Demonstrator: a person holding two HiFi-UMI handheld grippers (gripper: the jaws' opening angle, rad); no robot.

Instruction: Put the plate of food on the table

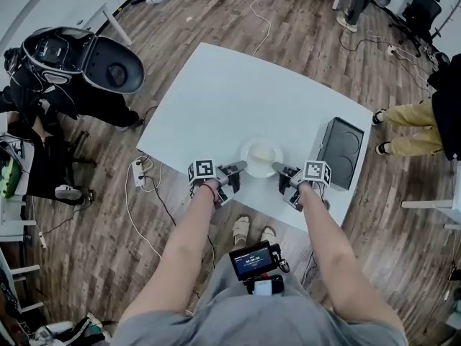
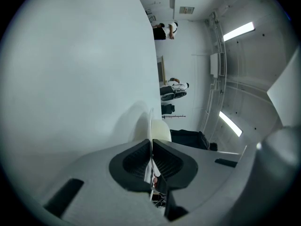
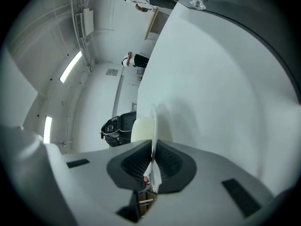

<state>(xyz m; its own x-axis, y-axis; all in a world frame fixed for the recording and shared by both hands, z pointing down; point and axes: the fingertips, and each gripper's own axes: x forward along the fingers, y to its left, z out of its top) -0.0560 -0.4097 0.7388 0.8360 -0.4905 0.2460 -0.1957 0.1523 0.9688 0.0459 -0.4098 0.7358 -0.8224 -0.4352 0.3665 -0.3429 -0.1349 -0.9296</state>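
A white plate [image 1: 261, 156] with pale food on it sits at the near edge of the white table [image 1: 216, 99]. My left gripper [image 1: 240, 168] is shut on the plate's left rim and my right gripper [image 1: 278, 169] is shut on its right rim. In the left gripper view the plate [image 2: 151, 121] shows edge-on, pinched between the dark pads of the left gripper [image 2: 152, 160], with the food [image 2: 161, 130] beside the rim. The right gripper view shows the same plate [image 3: 154, 119] edge-on in the right gripper [image 3: 153, 160], food [image 3: 142, 128] to its left.
A black flat appliance [image 1: 340, 152] lies on the table just right of the plate. An open black case [image 1: 83, 55] stands on the wooden floor to the left. Cables [image 1: 144, 193] trail on the floor. A person's legs in yellow trousers [image 1: 410, 128] are at the right.
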